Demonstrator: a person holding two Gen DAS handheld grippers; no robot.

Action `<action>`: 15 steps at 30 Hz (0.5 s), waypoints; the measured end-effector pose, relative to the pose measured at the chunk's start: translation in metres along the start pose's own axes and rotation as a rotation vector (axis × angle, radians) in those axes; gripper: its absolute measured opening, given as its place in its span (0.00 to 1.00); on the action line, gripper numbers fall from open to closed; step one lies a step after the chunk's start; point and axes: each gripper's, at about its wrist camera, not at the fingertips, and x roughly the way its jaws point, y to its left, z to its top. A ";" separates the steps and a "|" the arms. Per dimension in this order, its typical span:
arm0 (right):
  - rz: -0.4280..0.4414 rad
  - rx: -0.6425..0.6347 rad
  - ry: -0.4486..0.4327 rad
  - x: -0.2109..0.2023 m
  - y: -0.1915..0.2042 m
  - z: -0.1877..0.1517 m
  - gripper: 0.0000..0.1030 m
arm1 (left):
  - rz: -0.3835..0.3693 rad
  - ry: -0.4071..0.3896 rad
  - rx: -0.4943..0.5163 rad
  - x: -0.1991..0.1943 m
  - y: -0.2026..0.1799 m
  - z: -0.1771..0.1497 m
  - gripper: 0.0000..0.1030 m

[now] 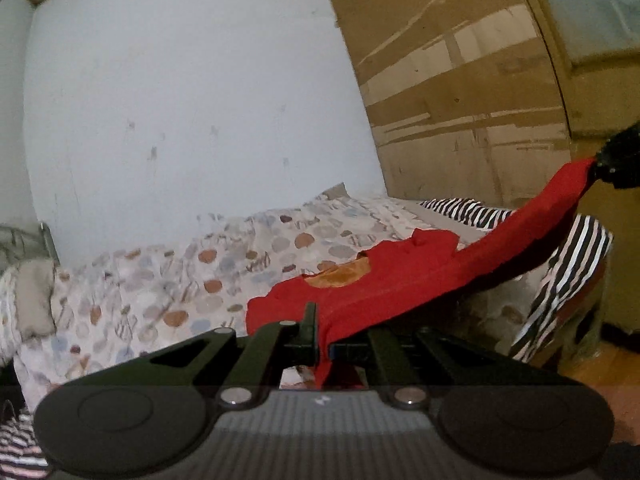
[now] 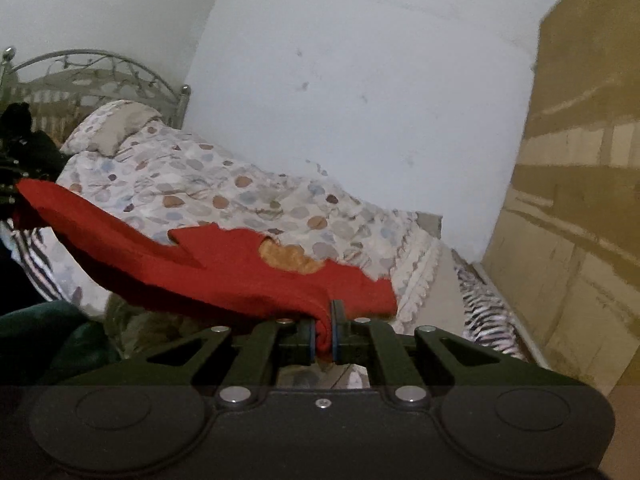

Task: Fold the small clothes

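Note:
A small red garment (image 1: pixel 404 280) with an orange-yellow patch hangs stretched in the air above the bed, held at two ends. My left gripper (image 1: pixel 323 344) is shut on one edge of it, red cloth pinched between the jaws. In the left wrist view my right gripper (image 1: pixel 614 166) shows at the far right, clamped on the other end. In the right wrist view the red garment (image 2: pixel 224 268) runs from my right gripper (image 2: pixel 325 340), shut on a bunched fold, across to my left gripper (image 2: pixel 12 184) at the left edge.
A bed with a spotted quilt (image 1: pixel 200 276) lies below, with a pillow (image 2: pixel 116 124) and a metal headboard (image 2: pixel 92 72) at one end. Black-and-white striped cloth (image 1: pixel 560 280) drapes over the other end. A brown wardrobe (image 1: pixel 460 92) stands beside the bed against the pale wall.

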 end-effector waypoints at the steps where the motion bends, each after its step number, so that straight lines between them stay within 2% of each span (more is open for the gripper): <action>1: 0.007 -0.003 0.001 -0.001 -0.001 0.006 0.05 | -0.013 0.011 -0.022 0.002 0.007 0.007 0.03; 4: 0.023 -0.026 -0.011 0.016 -0.010 0.027 0.06 | -0.051 0.030 -0.055 0.022 0.029 0.032 0.04; 7: 0.042 -0.036 -0.016 0.057 -0.031 0.057 0.06 | -0.077 0.072 -0.053 0.065 0.055 0.065 0.04; 11: 0.068 -0.019 0.016 0.138 -0.065 0.093 0.06 | -0.072 0.155 -0.012 0.153 0.085 0.100 0.04; 15: 0.098 0.021 0.120 0.238 -0.095 0.112 0.06 | -0.081 0.271 -0.010 0.258 0.106 0.113 0.05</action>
